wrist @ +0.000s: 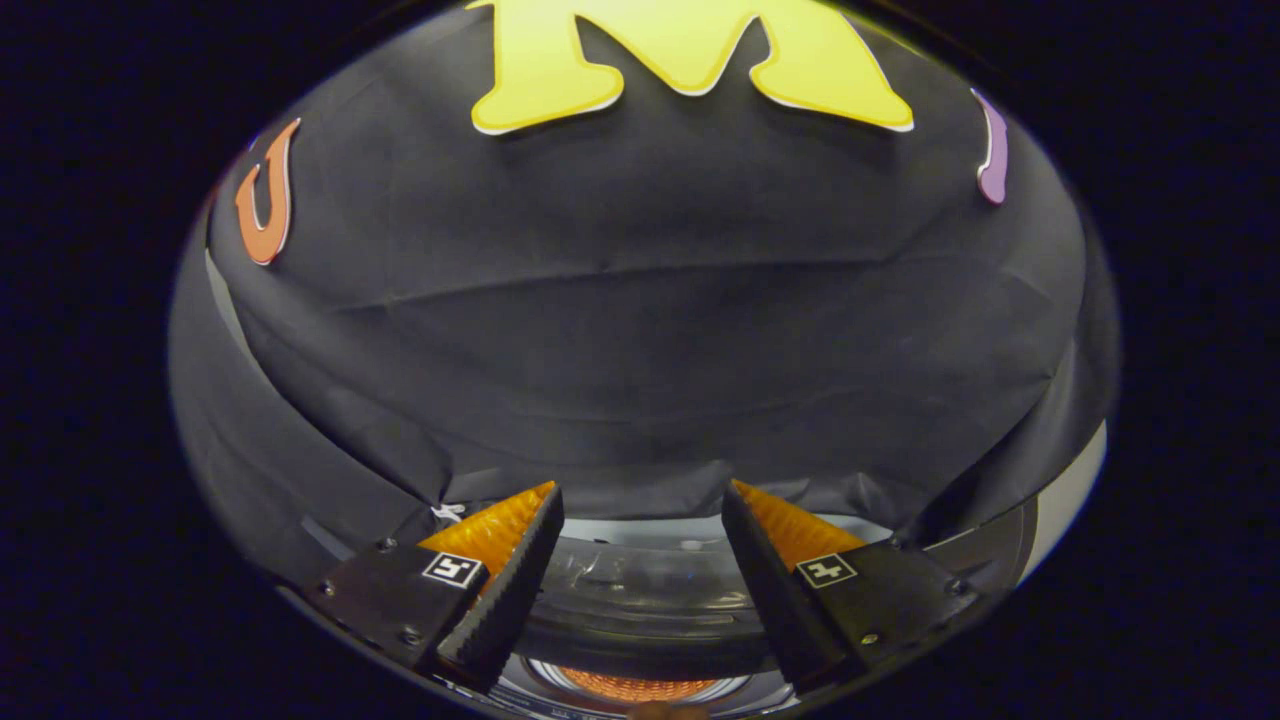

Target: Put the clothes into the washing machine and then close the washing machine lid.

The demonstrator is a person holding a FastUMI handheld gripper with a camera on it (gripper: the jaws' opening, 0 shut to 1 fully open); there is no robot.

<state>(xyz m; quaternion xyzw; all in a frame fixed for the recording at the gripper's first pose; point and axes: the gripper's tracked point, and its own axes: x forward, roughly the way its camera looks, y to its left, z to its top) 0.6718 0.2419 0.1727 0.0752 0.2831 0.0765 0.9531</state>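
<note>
The tool stands open, its two fingers spread well apart with nothing held between them; they point toward the booth's black cloth wall, which hangs in soft folds and creases beyond the tips; below and between the fingers lies the washer, seen from above at a steep angle; its lid, a clear rounded pane with a dark rim, spans the gap between the fingers and catches pale glints of light; whether the lid is fully shut or partly raised cannot be told from this angle; nearer than the lid, right at the base of the fingers, a patch of orange glows under a curved clear rim; it may be clothing inside the drum or a part of the machine, and the picture does not settle which; a small pinkish blur sits just under that orange patch, too small to tell what it is; the pale top of the washer shows as a light band behind the lid, between the fingertips and the hem of the cloth; to the right of the right finger a grey and white panel curves up beside the cloth; to the left, a thin pale strip runs along a fold in the wall; neither finger touches the lid or the cloth.
</note>
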